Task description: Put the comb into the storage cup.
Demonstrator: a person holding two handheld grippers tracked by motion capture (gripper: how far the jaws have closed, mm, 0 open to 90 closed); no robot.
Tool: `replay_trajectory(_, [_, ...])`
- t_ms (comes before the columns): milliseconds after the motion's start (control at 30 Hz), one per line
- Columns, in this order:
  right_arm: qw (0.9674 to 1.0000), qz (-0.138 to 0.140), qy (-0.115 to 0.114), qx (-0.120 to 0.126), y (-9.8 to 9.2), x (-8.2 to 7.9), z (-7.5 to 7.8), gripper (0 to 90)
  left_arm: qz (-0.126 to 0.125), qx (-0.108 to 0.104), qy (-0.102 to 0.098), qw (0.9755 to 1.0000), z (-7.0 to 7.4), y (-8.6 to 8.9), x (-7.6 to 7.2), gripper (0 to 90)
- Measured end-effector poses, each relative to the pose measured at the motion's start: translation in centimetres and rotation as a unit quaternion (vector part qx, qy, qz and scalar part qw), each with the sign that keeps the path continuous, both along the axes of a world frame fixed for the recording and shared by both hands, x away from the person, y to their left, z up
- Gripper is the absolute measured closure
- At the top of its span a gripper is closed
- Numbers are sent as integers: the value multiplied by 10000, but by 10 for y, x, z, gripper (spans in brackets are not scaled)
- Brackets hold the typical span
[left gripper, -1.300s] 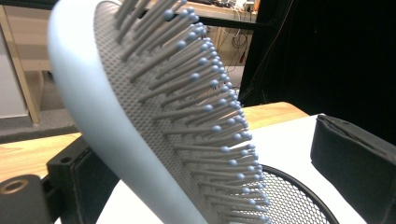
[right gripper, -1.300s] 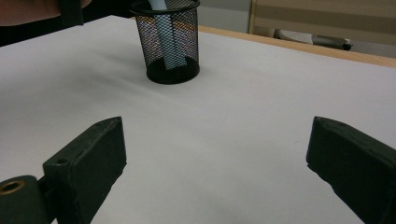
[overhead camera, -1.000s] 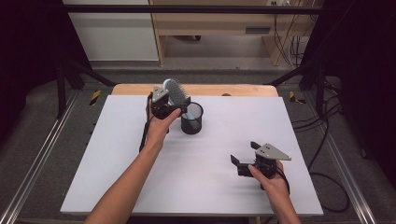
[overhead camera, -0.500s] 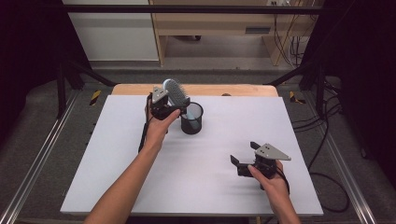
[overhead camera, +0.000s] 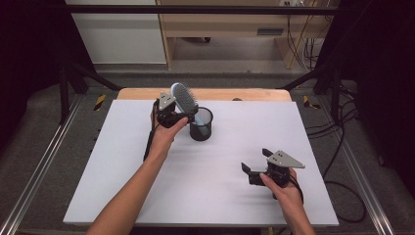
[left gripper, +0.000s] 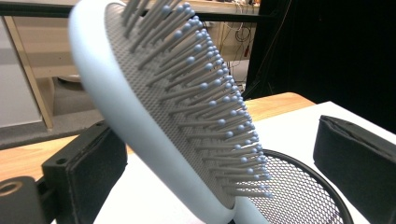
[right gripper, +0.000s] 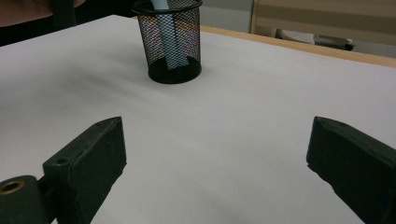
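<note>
Bare forearms; each black claw (overhead camera: 255,169) carries a grey three-cornered plate (overhead camera: 285,159).

Your hairbrush (left gripper: 163,116) runs off the top edge in the left gripper view, its handle blurred behind the mesh cup (right gripper: 170,42) in the right gripper view, whose rim the top edge clips.

The flat white table top (overhead camera: 205,186) is brightly lit from above, with soft, faint shadows. The room toward 9 and 3 o'clock is very dark. The pale blue plastic hairbrush (left gripper: 154,107) looks sharp close up; things behind it are blurry.
</note>
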State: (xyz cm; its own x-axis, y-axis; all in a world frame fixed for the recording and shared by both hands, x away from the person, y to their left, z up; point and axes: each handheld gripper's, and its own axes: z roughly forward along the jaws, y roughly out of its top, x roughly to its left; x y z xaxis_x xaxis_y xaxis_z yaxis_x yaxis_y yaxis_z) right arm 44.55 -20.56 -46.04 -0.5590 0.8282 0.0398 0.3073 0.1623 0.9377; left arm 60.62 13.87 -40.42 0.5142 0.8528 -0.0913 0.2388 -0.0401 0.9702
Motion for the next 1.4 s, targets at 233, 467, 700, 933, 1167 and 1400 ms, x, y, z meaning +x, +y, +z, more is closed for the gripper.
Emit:
replay_trajectory(233, [10000, 6, 0, 16, 1, 0, 0, 50, 3, -16, 6, 10000, 1, 6, -5, 30])
replay_trajectory(467, [10000, 20, 16, -30, -1, 1, -1, 50, -34, 33, 10, 10000, 1, 8, -12, 30])
replay_trajectory(700, [10000, 18, 0, 10, -3, 0, 0, 49, -74, 47, -19, 10000, 3, 9, -20, 30])
replay_trajectory(933, [10000, -15, 34, 68, -5, -2, 2, 50, 59, -42, -45, 10000, 3, 18, -30, 30])
replay_trajectory(1167, [9999, -58, 42, 123, 1, -5, 6, 60, 152, -135, -37, 9998, 5, 35, -41, 32])
replay_trajectory(1400, [9991, -160, 190, 345, -7, -5, 7, 61, 161, -169, -79, 9997, 8, 48, -49, 30])
